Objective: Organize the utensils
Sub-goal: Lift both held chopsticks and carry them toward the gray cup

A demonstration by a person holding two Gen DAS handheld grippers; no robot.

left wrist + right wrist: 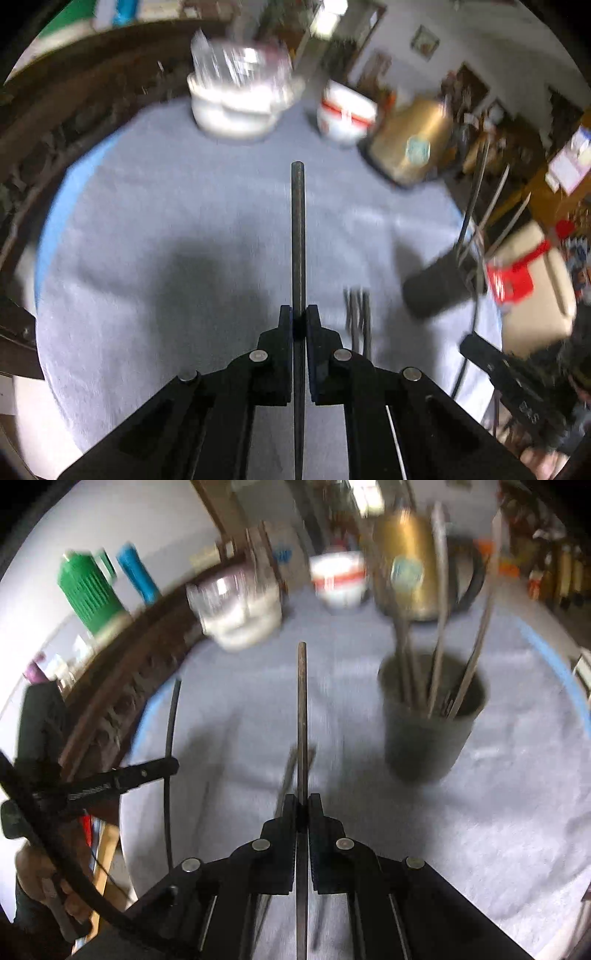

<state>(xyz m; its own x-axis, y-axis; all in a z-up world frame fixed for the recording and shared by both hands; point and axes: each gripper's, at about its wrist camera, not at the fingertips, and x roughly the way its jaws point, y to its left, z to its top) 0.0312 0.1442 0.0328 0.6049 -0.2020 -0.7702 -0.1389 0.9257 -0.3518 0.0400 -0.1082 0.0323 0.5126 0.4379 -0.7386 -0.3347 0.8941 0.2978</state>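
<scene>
My left gripper [298, 314] is shut on a thin dark utensil handle [297, 229] that sticks straight forward, lifted above the grey cloth [166, 206]. My right gripper [303, 803] is likewise shut on a thin metal utensil handle [302, 709], held above the cloth [498, 812]. A dark holder cup [428, 734] with several utensils standing in it sits ahead and to the right in the right wrist view; the left wrist view shows this cup [436, 288] at its right. More utensils lie blurred on the cloth [357, 317].
At the far end of the cloth stand a white bowl with a glass in it [236, 103], a red-striped white bowl [345, 110] and a brass jug [410, 140]. A dark wooden rail [122, 679] runs along the left. A person's hand [40, 878] holds the other gripper.
</scene>
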